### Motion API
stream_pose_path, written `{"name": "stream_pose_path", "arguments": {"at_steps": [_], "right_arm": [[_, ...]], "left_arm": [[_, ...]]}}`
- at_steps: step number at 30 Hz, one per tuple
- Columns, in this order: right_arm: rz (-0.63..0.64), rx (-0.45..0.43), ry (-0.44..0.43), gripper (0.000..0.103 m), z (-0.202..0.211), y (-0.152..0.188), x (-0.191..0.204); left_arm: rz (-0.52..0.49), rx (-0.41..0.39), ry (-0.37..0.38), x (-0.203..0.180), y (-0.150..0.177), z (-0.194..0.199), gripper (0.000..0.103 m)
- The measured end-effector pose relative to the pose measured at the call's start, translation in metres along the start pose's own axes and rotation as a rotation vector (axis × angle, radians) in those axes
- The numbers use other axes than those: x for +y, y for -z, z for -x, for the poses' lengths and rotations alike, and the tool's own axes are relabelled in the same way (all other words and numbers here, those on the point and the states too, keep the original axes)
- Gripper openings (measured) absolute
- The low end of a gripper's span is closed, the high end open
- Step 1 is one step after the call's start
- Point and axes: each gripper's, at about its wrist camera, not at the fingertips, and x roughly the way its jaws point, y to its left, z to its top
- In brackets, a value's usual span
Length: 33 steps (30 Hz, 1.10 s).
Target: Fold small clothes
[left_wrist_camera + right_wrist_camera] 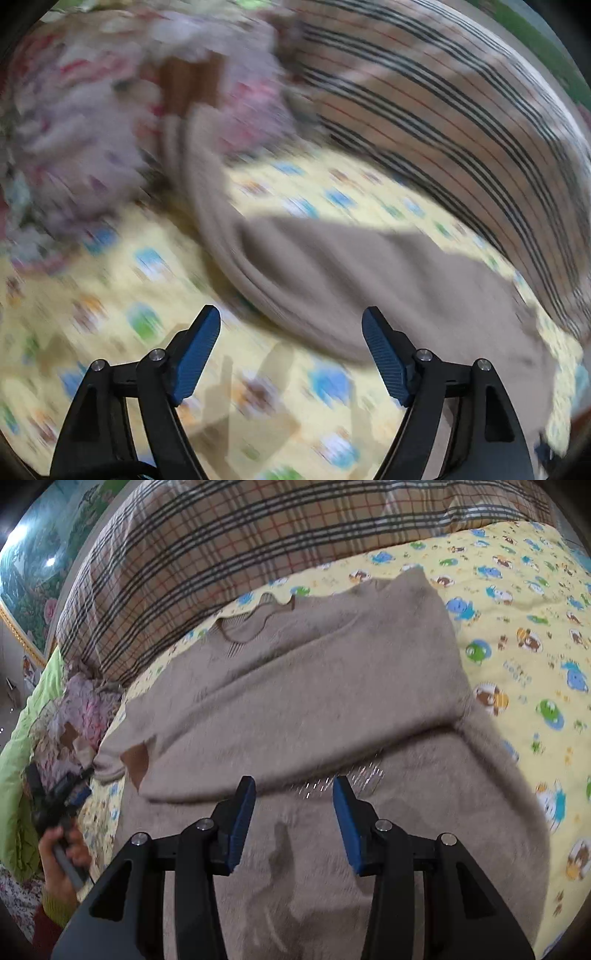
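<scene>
A beige fuzzy sweater lies spread on a yellow cartoon-print sheet, its upper part folded over the lower part, neckline toward the plaid pillow. My right gripper is open and empty, hovering just above the sweater's middle near the fold edge. In the blurred left wrist view the sweater stretches from centre to lower right. My left gripper is open and empty above the sheet at the sweater's edge. It also shows at the far left of the right wrist view, held by a hand.
A large plaid pillow lies along the far side of the bed. A pile of floral clothes sits at the left, also in the right wrist view. A green blanket borders the left.
</scene>
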Motion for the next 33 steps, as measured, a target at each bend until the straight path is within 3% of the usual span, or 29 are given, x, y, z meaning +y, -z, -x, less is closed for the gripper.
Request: {"name": "stream_pose_path", "arguments": {"at_steps": [7,11,12,13,15,18,22,26,29,33], "right_arm": [[-0.006,0.052,0.024,0.045,0.000,0.012,-0.002],[-0.015,0.055,0.033,0.045,0.006,0.014,-0.002],[-0.014,0.053,0.032,0.045,0.008,0.014,-0.001],[-0.011,0.051,0.032,0.045,0.010,0.014,0.000],[-0.012,0.048,0.027,0.045,0.012,0.014,0.001],[-0.018,0.041,0.016,0.045,0.016,0.016,0.002],[-0.030,0.033,0.002,0.045,0.018,0.018,0.001],[-0.048,0.028,-0.012,0.045,0.021,0.023,-0.001],[-0.071,0.020,-0.021,0.045,0.026,0.025,-0.007],[-0.103,0.000,-0.021,0.045,0.036,0.025,-0.018]], "left_arm": [[0.012,-0.104,-0.149,0.031,-0.067,-0.014,0.079],[-0.011,-0.063,-0.177,0.036,-0.085,-0.040,0.076],[-0.012,-0.049,-0.179,0.037,-0.086,-0.047,0.068],[-0.012,-0.032,-0.169,0.039,-0.087,-0.053,0.043],[-0.007,0.007,-0.129,0.042,-0.086,-0.062,0.014],[-0.034,-0.014,-0.082,0.032,-0.079,-0.052,0.007],[-0.088,-0.066,0.006,-0.002,-0.065,-0.020,0.004],[-0.213,-0.130,0.190,-0.072,-0.034,0.032,0.002],[-0.321,-0.126,0.325,-0.131,-0.001,0.057,0.002],[-0.463,-0.097,0.425,-0.193,0.042,0.067,0.002]]}}
